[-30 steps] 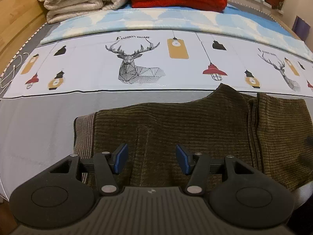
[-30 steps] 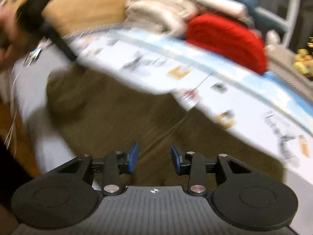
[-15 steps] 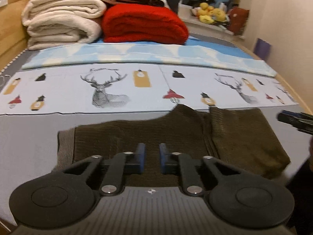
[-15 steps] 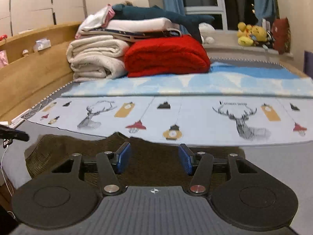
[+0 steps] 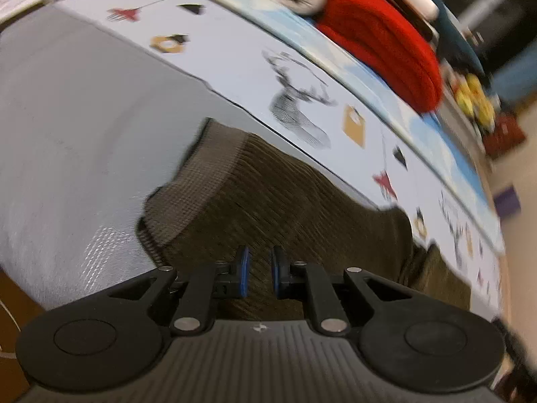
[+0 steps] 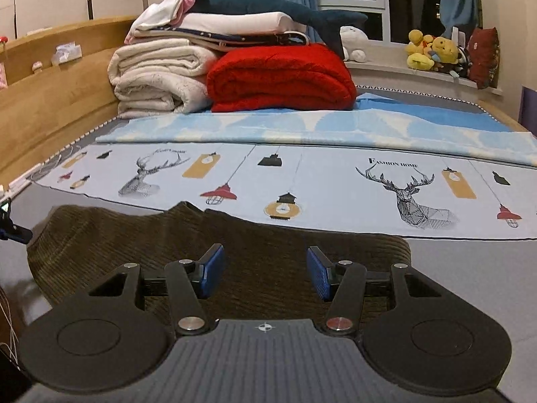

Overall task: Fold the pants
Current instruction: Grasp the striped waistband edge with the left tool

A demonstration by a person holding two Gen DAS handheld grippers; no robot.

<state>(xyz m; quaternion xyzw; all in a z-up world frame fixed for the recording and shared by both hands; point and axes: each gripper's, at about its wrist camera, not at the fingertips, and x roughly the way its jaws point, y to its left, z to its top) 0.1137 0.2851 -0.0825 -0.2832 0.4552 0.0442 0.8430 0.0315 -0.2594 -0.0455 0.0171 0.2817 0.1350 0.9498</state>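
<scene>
Dark olive corduroy pants (image 6: 141,235) lie folded on the grey bed sheet (image 6: 470,268), near its front edge. In the left wrist view the pants (image 5: 302,208) show their ribbed waistband (image 5: 194,184) at the left. My left gripper (image 5: 258,273) hovers over the pants' near edge, tilted, its blue pads nearly together with a narrow gap and nothing between them. My right gripper (image 6: 265,275) is open and empty, low over the right part of the pants. The tip of the left gripper (image 6: 13,231) shows at the far left of the right wrist view.
A printed deer-and-lantern sheet (image 6: 335,181) and a light blue blanket (image 6: 302,127) lie behind the pants. Folded cream blankets (image 6: 157,77), a red blanket (image 6: 282,80) and a shark plush (image 6: 268,10) are stacked at the back. A wooden bed frame (image 6: 50,94) runs along the left.
My left gripper has swung left and tilted, now over the waistband end; its jaws stay nearly closed. My right gripper has opened a little wider and barely moved.
</scene>
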